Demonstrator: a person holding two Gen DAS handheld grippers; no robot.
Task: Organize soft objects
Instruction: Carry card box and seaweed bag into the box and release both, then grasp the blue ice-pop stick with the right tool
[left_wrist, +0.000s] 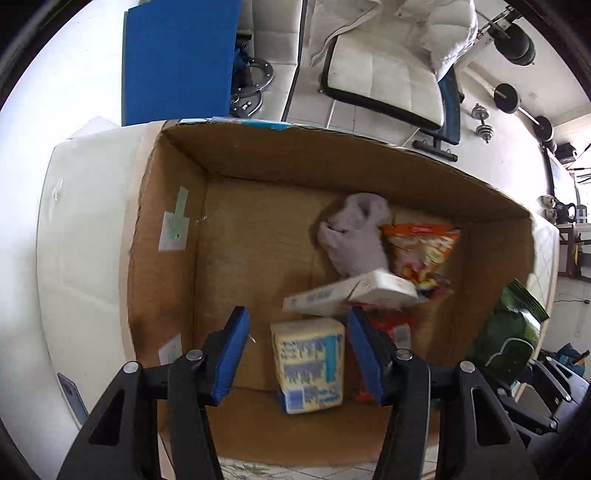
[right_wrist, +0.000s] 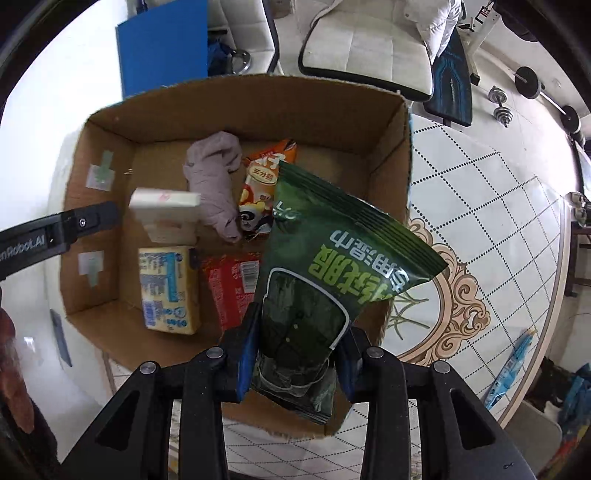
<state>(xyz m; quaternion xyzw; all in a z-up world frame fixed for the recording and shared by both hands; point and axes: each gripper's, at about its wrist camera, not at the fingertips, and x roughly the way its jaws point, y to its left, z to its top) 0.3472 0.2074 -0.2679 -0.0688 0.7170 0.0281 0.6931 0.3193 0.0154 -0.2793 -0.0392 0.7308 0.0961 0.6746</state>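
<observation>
Your right gripper (right_wrist: 295, 363) has its fingers pinching one green packet (right_wrist: 325, 280) by its lower end, held over the 5 o'clock corner of the one cardboard box (right_wrist: 236, 96) on the desk (right_wrist: 480, 192). Your left gripper (left_wrist: 297, 354) hovers over the box with its fingers spread and nothing between them. Inside the box you have five things: one yellow tissue pack (left_wrist: 308, 365) at 6 o'clock, one white box (left_wrist: 354, 293) above it, one grey cloth (left_wrist: 354, 236) at 12, one orange snack bag (left_wrist: 421, 247) beside the cloth, and one red packet (right_wrist: 232, 284).
</observation>
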